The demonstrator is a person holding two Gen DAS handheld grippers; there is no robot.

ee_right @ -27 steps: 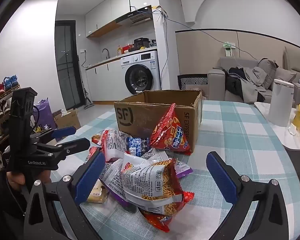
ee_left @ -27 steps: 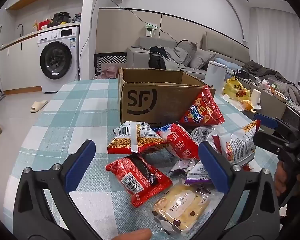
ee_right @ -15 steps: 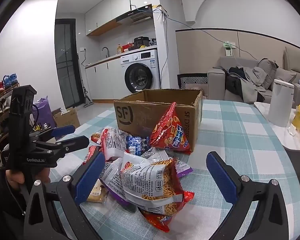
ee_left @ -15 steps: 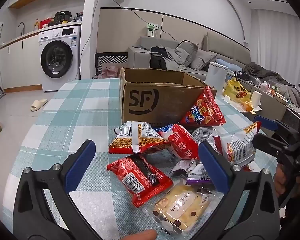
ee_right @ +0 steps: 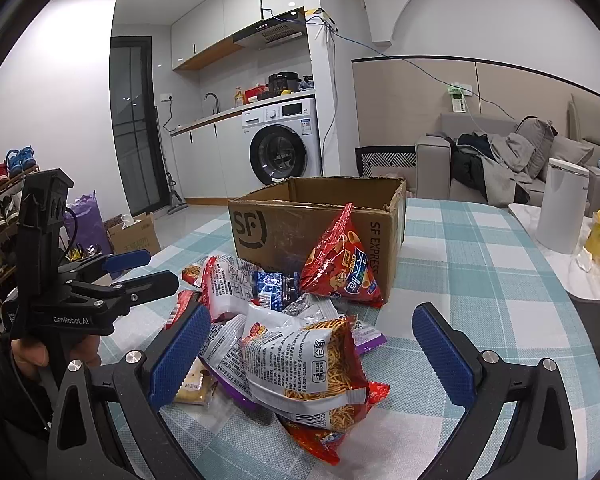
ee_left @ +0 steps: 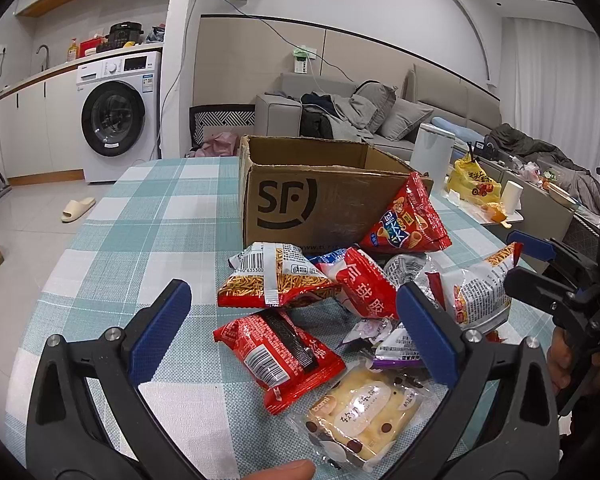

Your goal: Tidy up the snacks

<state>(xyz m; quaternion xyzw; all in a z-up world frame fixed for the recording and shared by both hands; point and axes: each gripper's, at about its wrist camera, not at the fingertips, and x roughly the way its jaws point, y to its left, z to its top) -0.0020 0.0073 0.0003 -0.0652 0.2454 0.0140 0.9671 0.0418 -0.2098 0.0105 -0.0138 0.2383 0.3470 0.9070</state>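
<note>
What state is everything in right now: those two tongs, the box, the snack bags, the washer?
Left tongs: open, empty, above the snacks.
Right tongs: open, empty.
Box: top open, upright on the table.
Triangular red bag: sealed, leaning on the box.
Noodle bag: sealed, atop the pile.
Cake pack: sealed, lying flat.
Washer: door shut.

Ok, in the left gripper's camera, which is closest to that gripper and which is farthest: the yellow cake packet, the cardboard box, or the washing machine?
From the left gripper:
1. Yellow cake packet: nearest, lying on the table just under the right-hand finger.
2. Cardboard box: farther, in the middle of the table behind the snack pile.
3. Washing machine: farthest, off the table, against the wall on the left.
</note>
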